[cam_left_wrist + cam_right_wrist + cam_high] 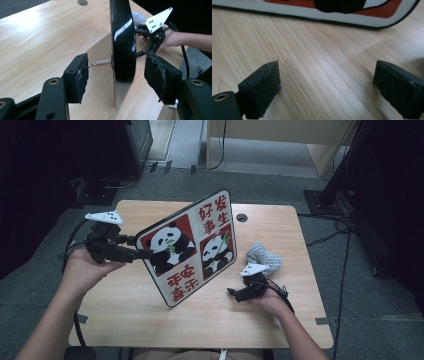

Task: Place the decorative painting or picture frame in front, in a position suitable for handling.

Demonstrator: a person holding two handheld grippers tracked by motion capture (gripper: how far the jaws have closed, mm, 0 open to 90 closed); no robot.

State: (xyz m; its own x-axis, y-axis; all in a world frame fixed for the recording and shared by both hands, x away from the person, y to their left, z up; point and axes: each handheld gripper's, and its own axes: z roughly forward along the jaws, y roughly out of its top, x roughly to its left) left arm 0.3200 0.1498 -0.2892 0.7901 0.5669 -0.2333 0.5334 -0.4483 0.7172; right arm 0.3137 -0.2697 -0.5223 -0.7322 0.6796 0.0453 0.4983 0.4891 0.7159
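Panda picture board (192,247) stands upright on the table (125,305), leaning on a thin metal prop at its back (101,62) — printed face toward the person. Its left edge sits between the jaws of the left claw (122,75), which are spread wide, pads clear of both faces; no grip. Right claw (325,87) rests low on the table just before the board's lower edge, jaws open and empty. A grey cloth (264,256) lies beyond the right hand, near the board. Judgement: the board appears placed and self-supporting — what is left is pulling the left claw clear.
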